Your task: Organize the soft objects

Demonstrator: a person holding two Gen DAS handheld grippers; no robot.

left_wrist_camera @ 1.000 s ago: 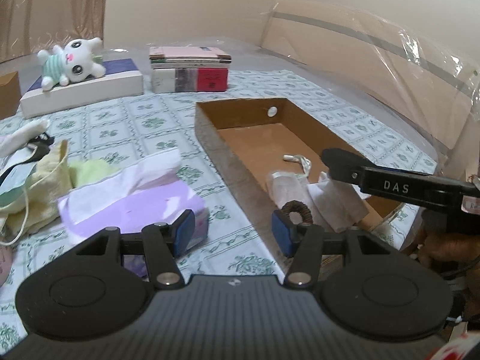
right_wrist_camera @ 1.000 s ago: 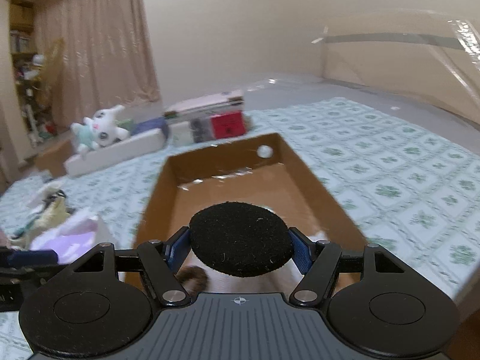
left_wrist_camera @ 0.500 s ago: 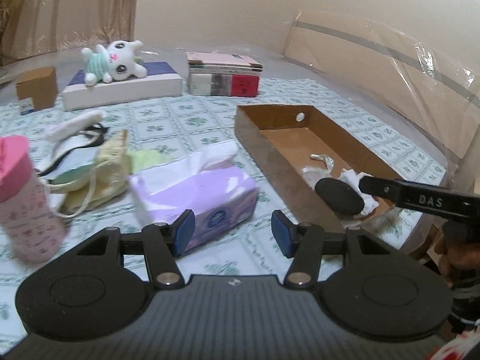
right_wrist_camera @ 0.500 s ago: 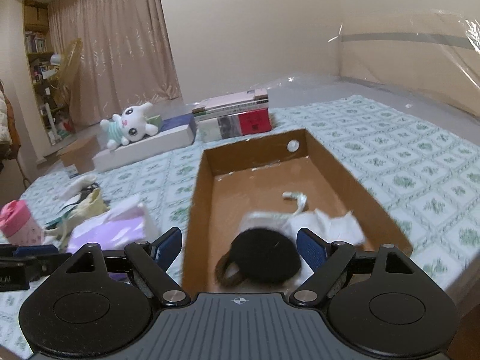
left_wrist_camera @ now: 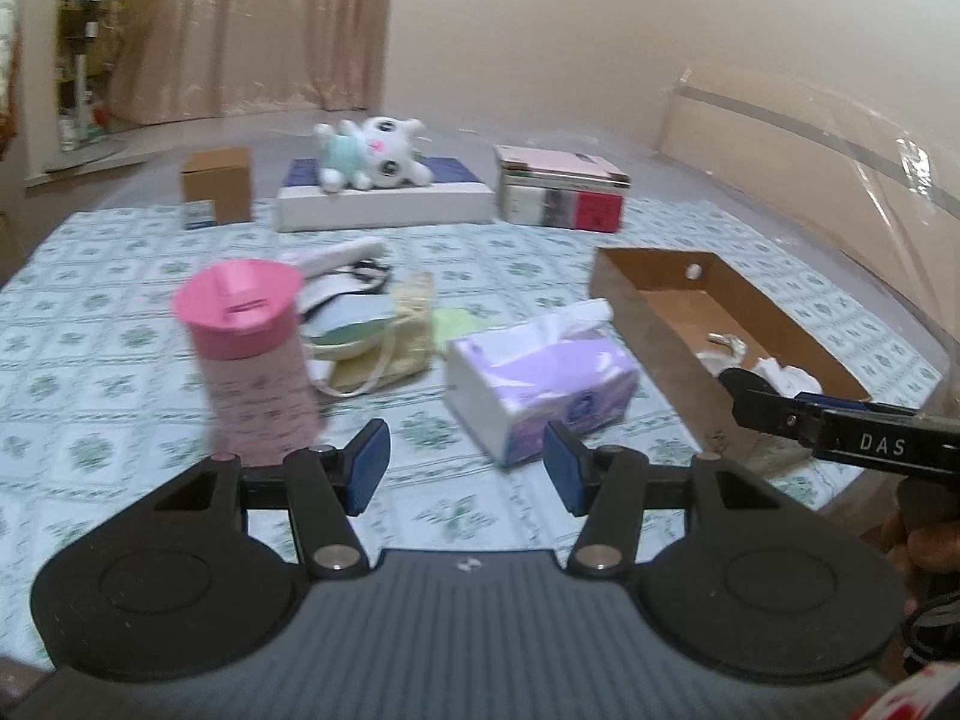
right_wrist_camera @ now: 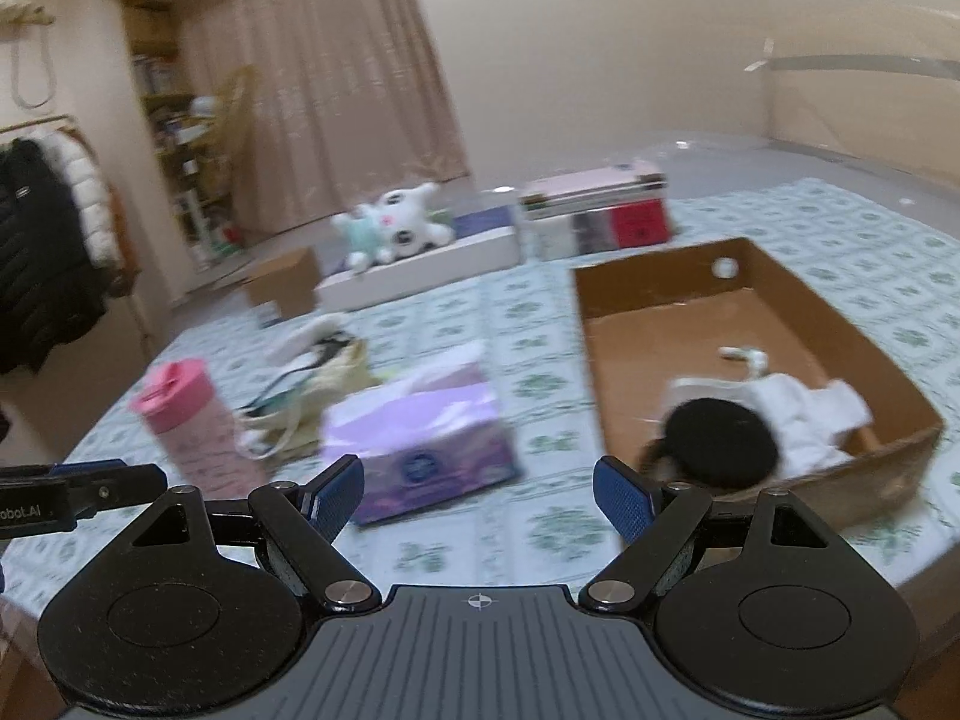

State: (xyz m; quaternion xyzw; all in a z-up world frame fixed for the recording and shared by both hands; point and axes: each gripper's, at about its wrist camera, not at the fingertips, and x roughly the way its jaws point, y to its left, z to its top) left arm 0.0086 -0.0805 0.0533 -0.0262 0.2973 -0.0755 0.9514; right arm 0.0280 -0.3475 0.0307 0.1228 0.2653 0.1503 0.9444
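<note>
Both tongs are being held empty above the patterned surface: the left tongs (left_wrist_camera: pixel 465 474) are standing about half open with nothing between the pads, and the right tongs (right_wrist_camera: pixel 478 501) are gaping wide, their jaws having just been opening, with nothing between them now. The black round pad (right_wrist_camera: pixel 720 441) is lying inside the cardboard tray (right_wrist_camera: pixel 840 324), at its near end, beside white cloth (right_wrist_camera: pixel 804 414) and a brown hair tie (right_wrist_camera: pixel 651 456) (partly hidden). The next soft thing is being judged as the purple tissue pack (left_wrist_camera: pixel 543 384): it is lying ahead of the left tongs and slightly right of their centre line, just left of the tray, its long axis running slantwise across the view, so a squeeze across the short side is being called for. In the right wrist view the tissue pack is lying ahead-left, so either hand is being judged able to reach it. Counted: one tissue pack, one pink tumbler (left_wrist_camera: pixel 249 354) (hard, likely not wanted), one heap of cloth bags and pouches (left_wrist_camera: pixel 372 330) (number unclear), one plush toy (left_wrist_camera: pixel 372 153) lying on a flat white box (left_wrist_camera: pixel 384 207) at the far side, one small cardboard box (left_wrist_camera: pixel 217 183), one stack of books (left_wrist_camera: pixel 564 192), one tray.
</note>
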